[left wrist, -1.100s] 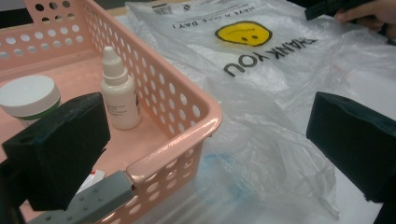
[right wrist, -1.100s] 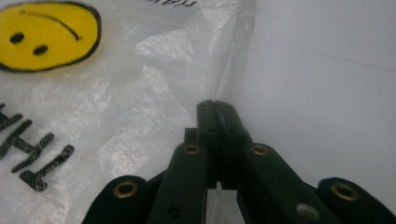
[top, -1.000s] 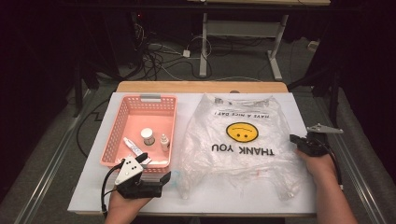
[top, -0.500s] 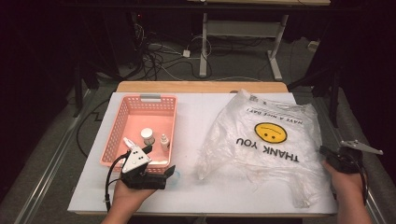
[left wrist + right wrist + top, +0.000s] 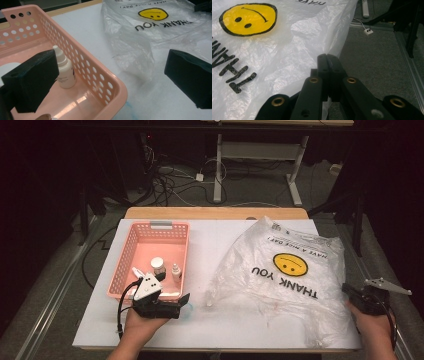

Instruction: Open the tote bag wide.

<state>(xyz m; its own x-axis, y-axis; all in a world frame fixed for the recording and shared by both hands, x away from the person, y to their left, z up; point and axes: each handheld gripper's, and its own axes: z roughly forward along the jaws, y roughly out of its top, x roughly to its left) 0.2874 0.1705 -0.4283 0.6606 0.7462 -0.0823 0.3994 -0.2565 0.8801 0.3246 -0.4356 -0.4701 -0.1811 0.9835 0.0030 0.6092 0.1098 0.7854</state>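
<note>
A white sheet covers the table [image 5: 220, 245], a flat rectangle across the middle of the high view with a strip of bare wood along its upper edge; dark floor, cables and a metal desk frame lie beyond it at the top.

The clear plastic bag [image 5: 285, 275] is the largest thing on it, spread over the right half of the frame, thin, crinkled and glossy, printed with a yellow smiley face and black "THANK YOU" letters that read upside down. Its lower right part runs to the table's right edge, beside the right gripper [image 5: 350, 292]. In the right gripper view the black jaws are pressed tight together at the bottom centre, the bag film [image 5: 274, 57] lying against their left side; whether any film is pinched between them cannot be told.

The pink plastic basket [image 5: 131, 265] sits at left centre, a rectangular tray with perforated walls and rounded corners. Inside stand a small dark-bodied bottle with a white cap [image 5: 158, 267] and a small white dropper bottle [image 5: 176, 271], close together.

The left gripper [image 5: 177, 302] lies at lower left, just outside the basket's near right corner. Its foam-padded jaws stand wide apart in the left gripper view, one over the basket's inside, the other over the white sheet, the basket's corner wall [image 5: 100, 75] between them, gripping nothing.
</note>
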